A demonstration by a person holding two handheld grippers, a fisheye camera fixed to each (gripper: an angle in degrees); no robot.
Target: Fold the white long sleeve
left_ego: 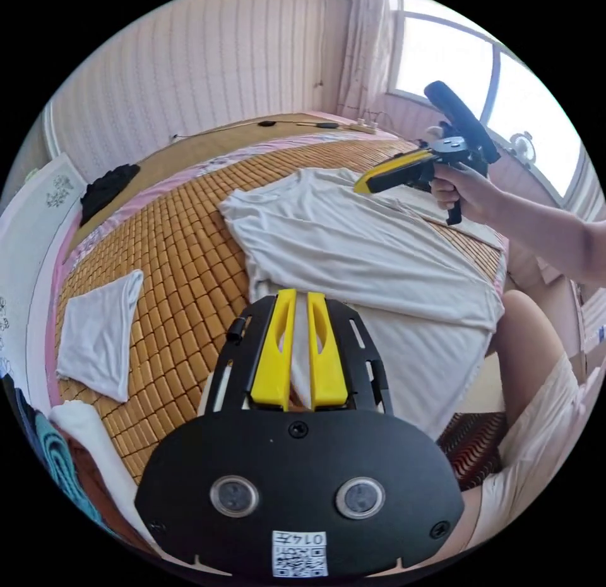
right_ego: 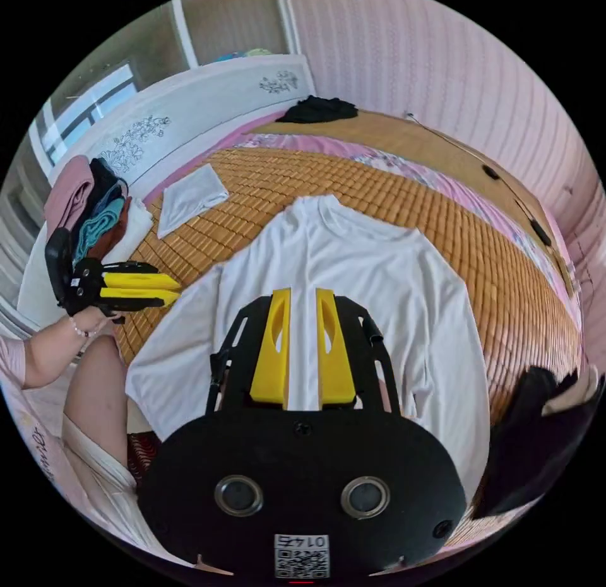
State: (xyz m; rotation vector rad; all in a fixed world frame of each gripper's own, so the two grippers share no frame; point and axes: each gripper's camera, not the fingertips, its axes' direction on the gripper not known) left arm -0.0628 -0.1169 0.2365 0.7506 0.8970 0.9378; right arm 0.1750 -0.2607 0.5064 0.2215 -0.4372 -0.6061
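Observation:
The white long sleeve (right_ego: pixel 372 265) lies spread flat on a bamboo mat (right_ego: pixel 505 296) covering a bed, collar pointing away in the right gripper view. In that view my right gripper (right_ego: pixel 303 291) hovers over the shirt's lower middle, jaws close together with nothing between them. My left gripper (right_ego: pixel 173 290), held in a hand, hangs beside the shirt's left sleeve, jaws together. In the left gripper view my left gripper (left_ego: pixel 302 295) hovers above the shirt (left_ego: pixel 353 246) near its edge. The right gripper (left_ego: pixel 361 186) floats over the shirt's far side.
A folded white cloth (left_ego: pixel 101 341) lies on the mat near the headboard (right_ego: pixel 189 120). Stacked clothes (right_ego: pixel 95 214) sit at the bed's corner, and a black garment (right_ego: pixel 319 109) at the far side. A dark bundle (right_ego: pixel 536 423) lies at the right. The person's leg (left_ego: pixel 530 353) is at the bed's edge.

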